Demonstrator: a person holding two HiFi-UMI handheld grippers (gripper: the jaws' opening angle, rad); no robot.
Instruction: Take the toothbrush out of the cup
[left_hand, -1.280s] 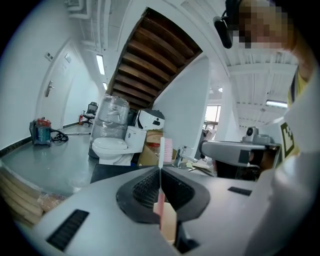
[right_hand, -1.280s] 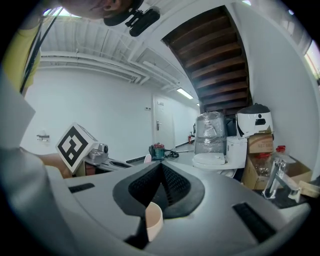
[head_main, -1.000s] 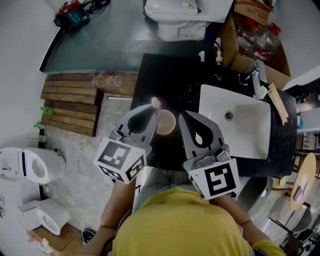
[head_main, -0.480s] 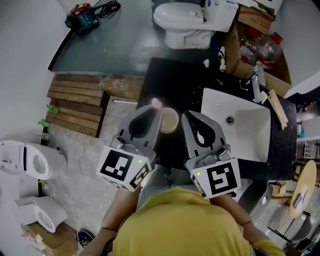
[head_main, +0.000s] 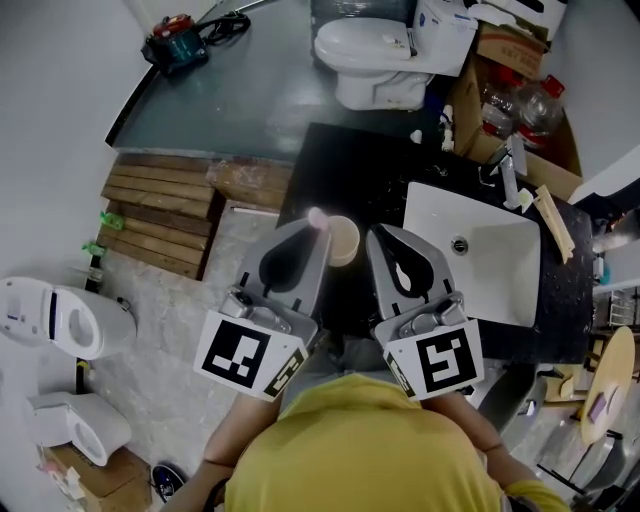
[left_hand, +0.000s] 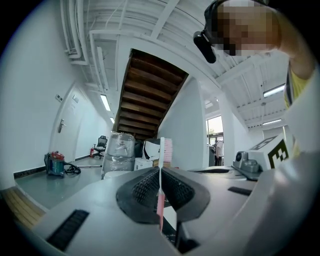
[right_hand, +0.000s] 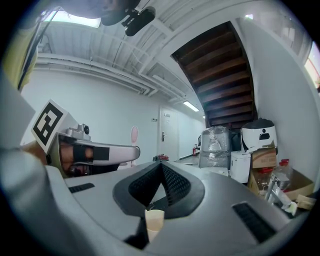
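Black counter (head_main: 345, 175) is bearing the cup (head_main: 342, 240) beside a white sink (head_main: 500, 250). Left gripper (head_main: 318, 225) jaws are clamping the toothbrush (left_hand: 160, 197) upright just left of the cup. Right gripper (head_main: 375, 232) jaws are resting together just right of it.

Black worktop (head_main: 330, 180) with white sink (head_main: 490, 270) set in. Beyond, grey floor (head_main: 230, 100), white toilet (head_main: 365, 45), wooden slats (head_main: 155, 215), open cardboard box (head_main: 500, 110). White walls (left_hand: 185, 130), dark wooden stair underside (left_hand: 150, 95), strip lights (left_hand: 105, 102) overhead.
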